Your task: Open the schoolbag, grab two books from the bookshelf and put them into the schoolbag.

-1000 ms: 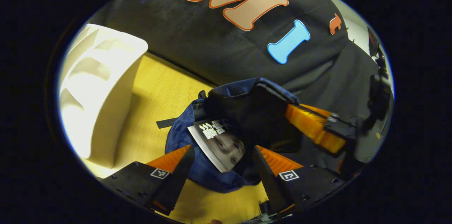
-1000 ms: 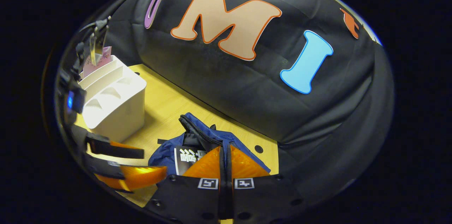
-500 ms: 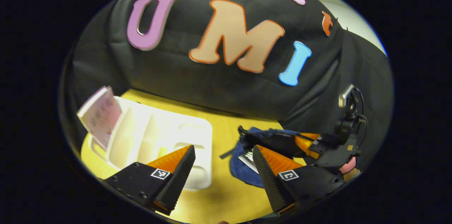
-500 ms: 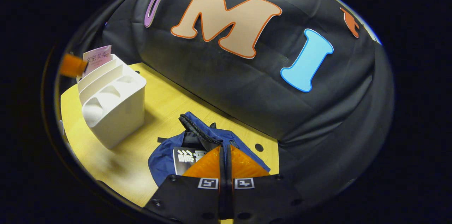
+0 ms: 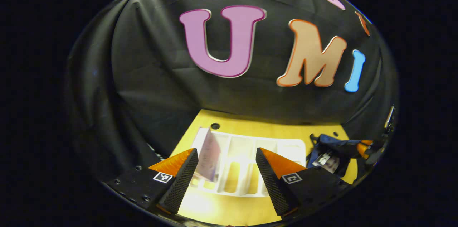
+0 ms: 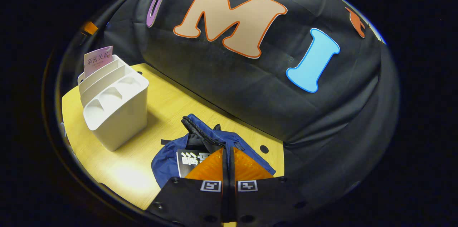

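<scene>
Yellow table (image 6: 107, 169); pink book (image 6: 97, 60) cover writing too small.

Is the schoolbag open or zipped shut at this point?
Open. In the right gripper view the schoolbag gapes at its unzipped edge, a book pokes from the mouth, and the right tool pinches its flap.

Left gripper view sits low and close over the white bookshelf (image 5: 247, 164), facing the booth's back wall, schoolbag (image 5: 331, 151) off at its right edge. Right gripper view rides right at the schoolbag (image 6: 211, 144), looking across the yellow table (image 6: 118, 169) with the bookshelf (image 6: 114, 109) farther left. Both share bookshelf, schoolbag, table.
</scene>
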Available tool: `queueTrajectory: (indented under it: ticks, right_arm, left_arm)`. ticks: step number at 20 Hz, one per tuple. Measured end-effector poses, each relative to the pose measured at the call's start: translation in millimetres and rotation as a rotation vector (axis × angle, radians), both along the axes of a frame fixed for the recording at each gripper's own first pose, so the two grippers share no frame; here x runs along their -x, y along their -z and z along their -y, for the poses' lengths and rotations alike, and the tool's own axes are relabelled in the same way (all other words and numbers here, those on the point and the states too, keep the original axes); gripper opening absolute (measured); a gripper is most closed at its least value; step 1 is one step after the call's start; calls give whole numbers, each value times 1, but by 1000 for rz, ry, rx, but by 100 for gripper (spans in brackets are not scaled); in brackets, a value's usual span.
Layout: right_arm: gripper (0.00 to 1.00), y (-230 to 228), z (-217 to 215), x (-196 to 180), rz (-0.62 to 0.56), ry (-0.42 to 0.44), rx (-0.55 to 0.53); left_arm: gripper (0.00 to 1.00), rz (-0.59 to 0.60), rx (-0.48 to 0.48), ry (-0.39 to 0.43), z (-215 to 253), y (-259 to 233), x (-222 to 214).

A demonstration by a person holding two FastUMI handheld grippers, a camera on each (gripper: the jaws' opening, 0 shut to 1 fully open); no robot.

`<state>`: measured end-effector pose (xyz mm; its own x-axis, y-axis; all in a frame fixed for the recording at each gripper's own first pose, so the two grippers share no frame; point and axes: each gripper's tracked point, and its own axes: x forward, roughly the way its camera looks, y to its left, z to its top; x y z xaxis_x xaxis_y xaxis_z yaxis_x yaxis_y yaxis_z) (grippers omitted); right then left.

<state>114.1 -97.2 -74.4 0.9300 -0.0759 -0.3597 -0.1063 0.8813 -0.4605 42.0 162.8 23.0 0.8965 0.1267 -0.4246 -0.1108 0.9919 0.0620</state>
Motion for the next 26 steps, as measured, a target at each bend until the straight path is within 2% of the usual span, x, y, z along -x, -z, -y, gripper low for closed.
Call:
queueTrajectory:
  ticks: [1,5,13,19,22,24,26]
  right_arm:
    - [3,1,0,0,-4,3,-2]
    - [3,0,2,1,-17,15,16]
    - [3,2,5,4,-35,65,29]
    - [2,4,2,0,-37,78,41]
    - [2,4,3,-1,-40,84,41]
    - [3,3,3,-1,-39,88,43]
    - [2,4,3,-1,-39,91,40]
  left_arm:
    - [92,-34,-1,1,-11,3,-5]
    - [94,-177,35,61,-28,34,-39]
    - [94,-447,3,46,-63,102,-76]
    - [87,-600,38,49,-68,139,-81]
    - [48,-640,59,76,-61,147,-80]
    - [37,-678,62,89,-55,147,-74]
    - [34,-696,43,80,-57,148,-71]
